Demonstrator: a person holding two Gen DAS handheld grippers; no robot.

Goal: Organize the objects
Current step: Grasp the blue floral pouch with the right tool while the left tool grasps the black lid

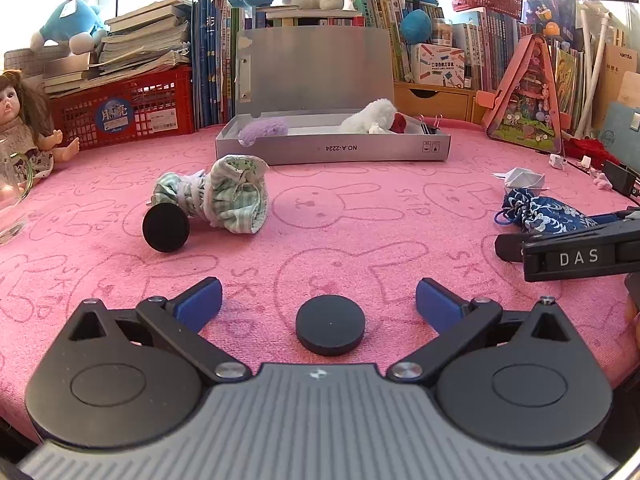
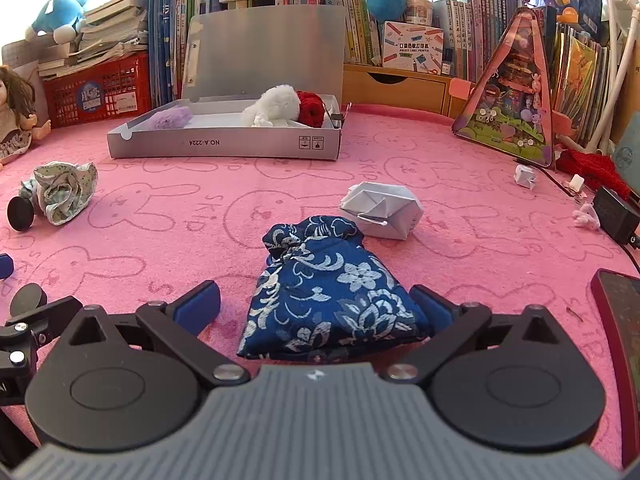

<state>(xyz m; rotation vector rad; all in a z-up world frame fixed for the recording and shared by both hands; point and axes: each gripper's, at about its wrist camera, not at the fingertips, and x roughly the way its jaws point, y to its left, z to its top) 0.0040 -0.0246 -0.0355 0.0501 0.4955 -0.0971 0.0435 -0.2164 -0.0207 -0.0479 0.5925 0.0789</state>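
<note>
My left gripper (image 1: 319, 300) is open with a flat black disc (image 1: 330, 330) lying on the pink cloth between its fingers. My right gripper (image 2: 316, 302) is open around a blue floral pouch (image 2: 328, 292), which lies on the cloth between the fingers. A grey open box (image 1: 332, 146) at the back holds a purple fluffy item (image 1: 264, 128), a white plush (image 1: 370, 118) and a red item (image 1: 400, 123). A green-checked cloth bundle (image 1: 224, 196) lies with a second black disc (image 1: 166, 228) beside it. A white folded paper piece (image 2: 382, 208) lies behind the pouch.
A doll (image 1: 24, 120) and a glass (image 1: 12, 196) stand at the left. A red crate (image 1: 124, 110), books and plush toys line the back. A pink triangular toy house (image 1: 528, 96) and a black adapter (image 2: 614, 216) are at the right.
</note>
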